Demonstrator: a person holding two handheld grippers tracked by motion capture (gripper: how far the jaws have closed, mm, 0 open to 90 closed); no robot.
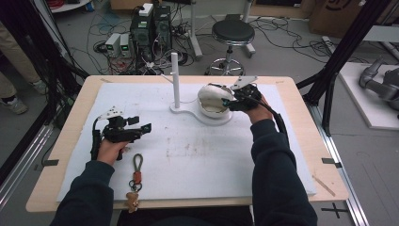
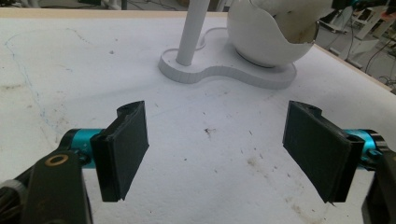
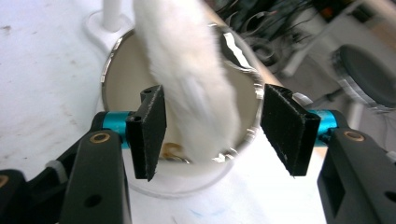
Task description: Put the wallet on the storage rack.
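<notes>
The left gripper [image 2: 215, 154] stands wide open over bare white foam matting [image 2: 70, 84] at mid-left of the high view, touching nothing. The right gripper [image 3: 212, 128], also wide open, hovers at the rim of one white egg-shaped bowl with a mirrored inside [image 1: 214, 99], a white furry strip [image 3: 187, 70] hanging between its jaws, untouched by the pads. One white upright peg stand [image 1: 175, 80] sits just left of the bowl. One braided keychain with a brown charm [image 1: 135, 181] lies at lower left.

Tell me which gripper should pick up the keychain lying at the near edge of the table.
Left. The left gripper hangs open just above the keychain on the same side of the table. The right gripper is far off at the egg-shaped bowl, its jaws around a white furry thing.
</notes>
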